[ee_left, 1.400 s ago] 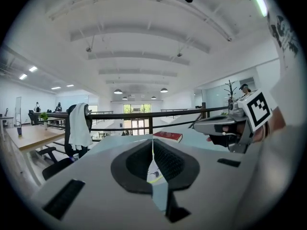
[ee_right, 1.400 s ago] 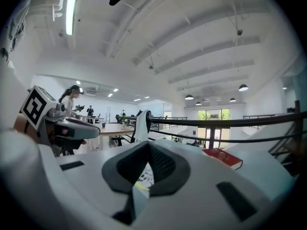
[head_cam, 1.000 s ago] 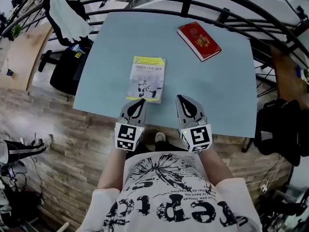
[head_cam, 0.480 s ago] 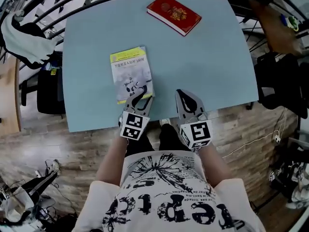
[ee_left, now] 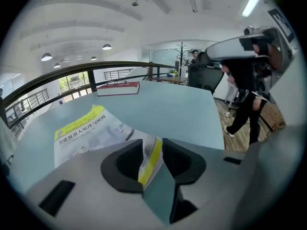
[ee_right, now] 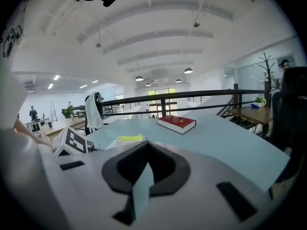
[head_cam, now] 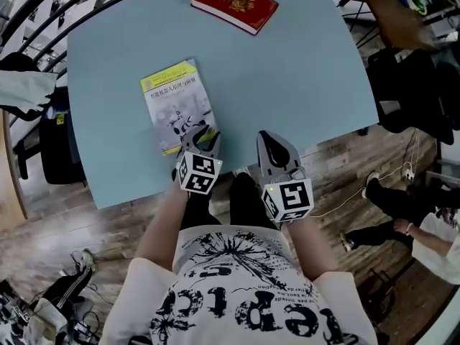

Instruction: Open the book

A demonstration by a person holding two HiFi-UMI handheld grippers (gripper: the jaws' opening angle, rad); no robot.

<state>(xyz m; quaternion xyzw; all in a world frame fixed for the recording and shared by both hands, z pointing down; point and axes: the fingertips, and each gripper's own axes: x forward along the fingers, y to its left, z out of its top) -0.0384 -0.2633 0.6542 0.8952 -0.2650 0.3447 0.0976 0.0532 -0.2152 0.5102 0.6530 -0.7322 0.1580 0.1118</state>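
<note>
A thin booklet (head_cam: 175,106) with a yellow band lies closed on the light blue table (head_cam: 302,85), near its front edge. My left gripper (head_cam: 203,141) is at the booklet's near edge. Its jaws have just been opening and now stand open. In the left gripper view the booklet's (ee_left: 91,128) yellow-striped near corner shows in the gap of the left gripper (ee_left: 153,145); no pad presses on it. My right gripper (head_cam: 268,141) hovers at the table edge beside it, shut and empty, tips together in the right gripper view (ee_right: 145,146). A closed red book (head_cam: 233,3) lies at the far side.
A dark railing (ee_right: 192,99) runs behind the table. A black chair (head_cam: 54,142) stands at the left, with a white cloth (head_cam: 25,88) on the rail. Dark bags (head_cam: 410,85) are on the right, and a person (head_cam: 424,239) is on the wooden floor at lower right.
Both grippers have sunk toward the table's near edge. The left gripper went from shut to open at the booklet's near edge. The head view has swung, so the table appears rotated.
</note>
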